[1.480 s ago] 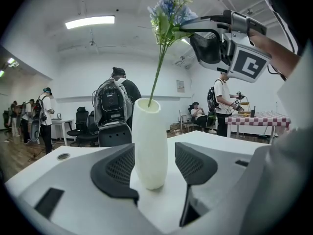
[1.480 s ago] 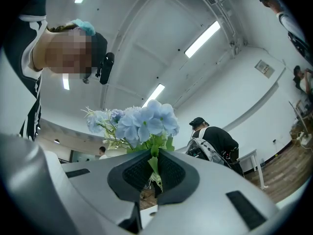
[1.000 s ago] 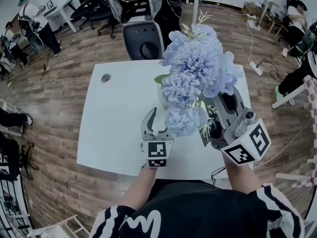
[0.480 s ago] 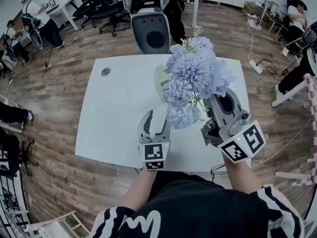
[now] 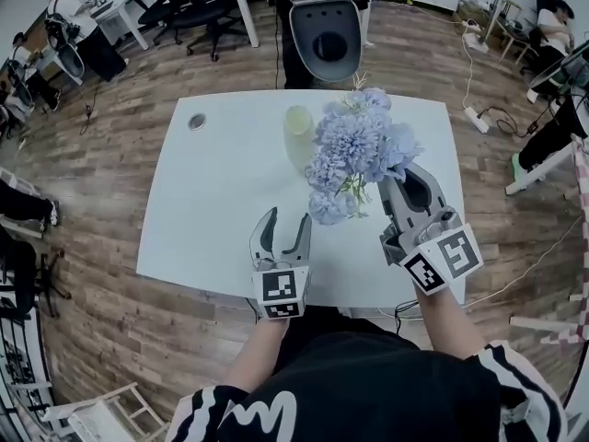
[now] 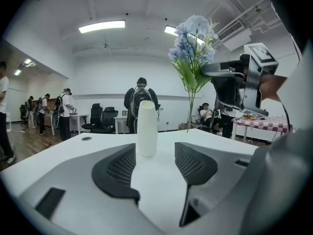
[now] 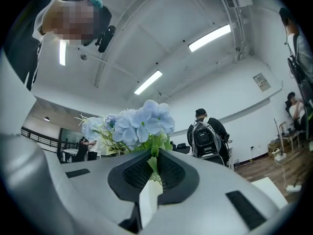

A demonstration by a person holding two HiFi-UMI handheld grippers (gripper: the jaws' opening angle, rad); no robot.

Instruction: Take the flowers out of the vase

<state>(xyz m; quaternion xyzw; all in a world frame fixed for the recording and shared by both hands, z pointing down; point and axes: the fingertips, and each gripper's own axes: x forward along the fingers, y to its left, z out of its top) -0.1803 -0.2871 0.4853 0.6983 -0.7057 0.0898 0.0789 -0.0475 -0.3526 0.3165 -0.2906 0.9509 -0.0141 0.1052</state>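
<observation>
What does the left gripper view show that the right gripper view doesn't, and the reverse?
Left gripper view only: the tall white vase standing upright beyond the open jaws of the left hand-held gripper, and the right hand-held gripper seen from outside. Right gripper view only: a close-up of its jaws shut on the green stems. Both: the pale blue flower bunch and a person wearing a backpack.
</observation>
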